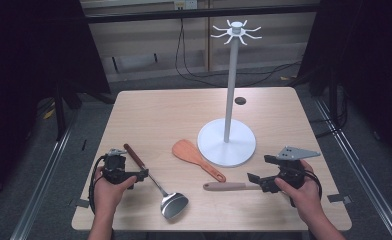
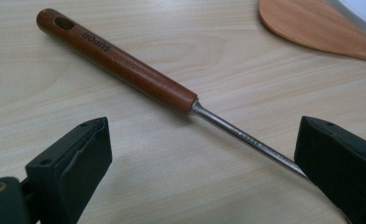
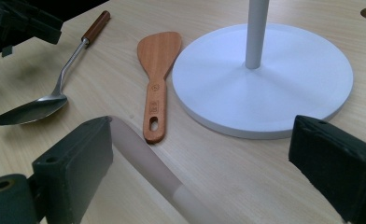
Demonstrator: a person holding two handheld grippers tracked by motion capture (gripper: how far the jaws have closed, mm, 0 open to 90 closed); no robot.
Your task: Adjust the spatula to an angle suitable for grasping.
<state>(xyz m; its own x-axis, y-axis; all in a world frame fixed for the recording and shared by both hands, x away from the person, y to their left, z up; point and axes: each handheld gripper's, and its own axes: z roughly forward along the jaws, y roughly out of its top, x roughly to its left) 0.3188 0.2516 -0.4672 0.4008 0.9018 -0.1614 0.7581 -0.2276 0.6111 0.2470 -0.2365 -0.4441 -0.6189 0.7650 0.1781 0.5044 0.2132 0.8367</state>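
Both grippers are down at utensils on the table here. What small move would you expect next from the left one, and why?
Probably closing on the ladle. The left gripper is open, its jaws straddle the metal shaft below the wooden handle, and one jaw already sits at the shaft. The ladle lies flat on the table.

Ladle: reddish-brown wooden handle with dark lettering, silver shaft and bowl; spatula: orange-brown wood; pale pink-beige handle; stand: white all over; table: light wood grain; grippers: black
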